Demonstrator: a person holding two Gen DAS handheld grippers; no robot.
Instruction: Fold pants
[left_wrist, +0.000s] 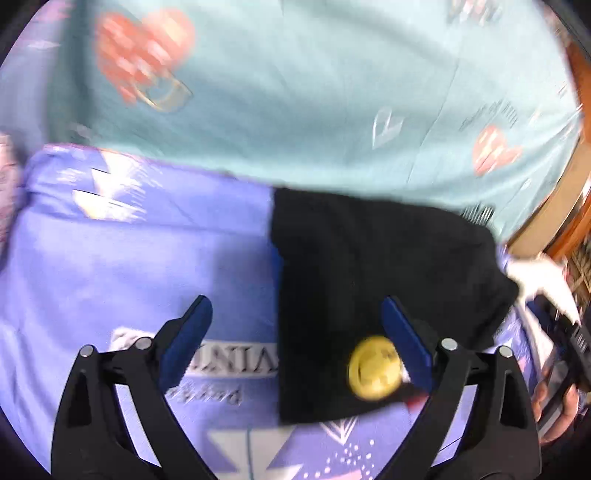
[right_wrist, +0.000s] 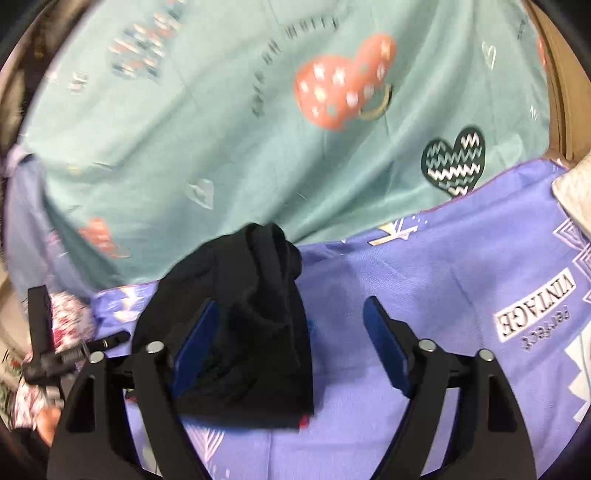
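The black pants (left_wrist: 376, 280) lie folded into a compact rectangle on a purple printed cloth (left_wrist: 147, 266); a round yellow badge (left_wrist: 375, 368) shows on their near part. My left gripper (left_wrist: 295, 317) is open above the pants' left edge, holding nothing. In the right wrist view the pants (right_wrist: 243, 325) form a bunched black bundle on the purple cloth (right_wrist: 424, 280). My right gripper (right_wrist: 288, 317) is open with its left finger (right_wrist: 195, 339) against the bundle, jaws wide apart and not closed on it.
A teal bedsheet (left_wrist: 314, 92) with heart prints covers the bed beyond the purple cloth, and it shows in the right wrist view (right_wrist: 221, 129). A wooden bed frame (left_wrist: 569, 177) runs along the right. The other gripper and a hand (left_wrist: 561, 387) sit at the right edge.
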